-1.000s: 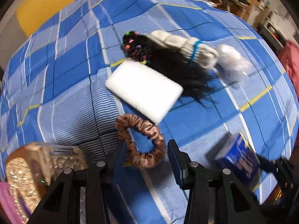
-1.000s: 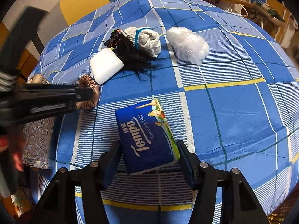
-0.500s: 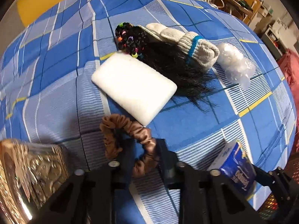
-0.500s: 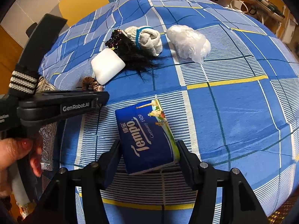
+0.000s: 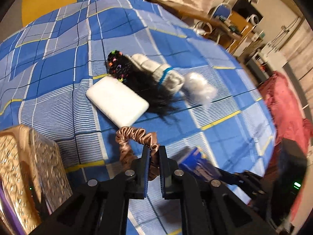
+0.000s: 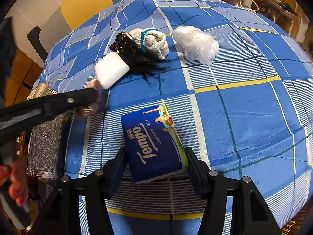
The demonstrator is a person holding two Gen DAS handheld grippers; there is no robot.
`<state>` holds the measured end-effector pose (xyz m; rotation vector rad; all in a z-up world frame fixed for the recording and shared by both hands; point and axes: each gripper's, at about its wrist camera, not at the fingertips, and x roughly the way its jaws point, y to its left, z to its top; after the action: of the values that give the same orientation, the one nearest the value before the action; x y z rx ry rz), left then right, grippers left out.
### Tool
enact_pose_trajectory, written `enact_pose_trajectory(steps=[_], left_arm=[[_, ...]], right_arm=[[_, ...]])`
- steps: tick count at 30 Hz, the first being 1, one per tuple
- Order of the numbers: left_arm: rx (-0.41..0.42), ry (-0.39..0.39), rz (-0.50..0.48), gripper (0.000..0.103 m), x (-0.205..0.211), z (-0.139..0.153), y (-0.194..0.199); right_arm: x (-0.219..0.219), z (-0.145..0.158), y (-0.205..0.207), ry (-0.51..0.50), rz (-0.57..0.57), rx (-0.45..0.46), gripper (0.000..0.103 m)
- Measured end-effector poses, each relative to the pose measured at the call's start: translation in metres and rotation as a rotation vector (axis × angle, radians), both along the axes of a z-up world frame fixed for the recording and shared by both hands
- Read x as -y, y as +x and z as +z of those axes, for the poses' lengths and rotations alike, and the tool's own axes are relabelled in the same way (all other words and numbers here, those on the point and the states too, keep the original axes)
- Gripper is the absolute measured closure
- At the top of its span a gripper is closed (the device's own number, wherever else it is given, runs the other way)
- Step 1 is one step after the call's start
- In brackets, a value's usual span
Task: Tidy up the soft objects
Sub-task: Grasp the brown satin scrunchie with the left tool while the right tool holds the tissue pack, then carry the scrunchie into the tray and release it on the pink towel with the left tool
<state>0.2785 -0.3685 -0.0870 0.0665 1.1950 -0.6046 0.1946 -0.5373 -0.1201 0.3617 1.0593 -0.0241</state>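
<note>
My left gripper (image 5: 153, 150) is shut on a brown satin scrunchie (image 5: 135, 135) and holds it lifted above the blue checked bedspread (image 5: 58, 68). It also shows in the right wrist view (image 6: 92, 98). My right gripper (image 6: 154, 154) is shut on a blue Tempo tissue pack (image 6: 154, 141), low over the bedspread (image 6: 244, 117). A white sponge block (image 5: 117, 100), a black hairpiece with coloured bands (image 5: 135, 78), a rolled white sock with a blue band (image 5: 162, 72) and a clear plastic bag (image 5: 199, 88) lie together further off.
An ornate golden box (image 5: 29, 172) stands at the left near the bed's edge; it looks silver in the right wrist view (image 6: 45, 137). A red cloth (image 5: 283, 105) and a wooden desk with a chair (image 5: 221, 23) stand beyond the bed on the right.
My left gripper has closed on the scrunchie and lifted it off the bedspread. The right gripper has stayed still with the tissue pack.
</note>
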Motion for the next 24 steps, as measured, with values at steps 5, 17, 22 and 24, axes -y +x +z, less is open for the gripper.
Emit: enact_pose_trajectory(steps=[5,17,22,24], left_arm=[[0.002,-0.133,0.002,0.095,-0.007,0.030,-0.011],[0.121,-0.319,0.050,0.095,-0.110,0.114,-0.040],[0.215,-0.288,0.117,0.095,-0.177,0.137,-0.052],[0.247,-0.268,0.153,0.095,-0.207,0.140,-0.054]], right_arm=[[-0.002,0.000,-0.001,-0.018,0.003,0.003,0.044],[-0.005,0.002,-0.006,-0.067,-0.020,0.013,0.045],[-0.004,0.002,-0.008,-0.056,-0.043,0.021,0.045],[-0.002,0.001,-0.009,-0.039,-0.058,0.025,0.045]])
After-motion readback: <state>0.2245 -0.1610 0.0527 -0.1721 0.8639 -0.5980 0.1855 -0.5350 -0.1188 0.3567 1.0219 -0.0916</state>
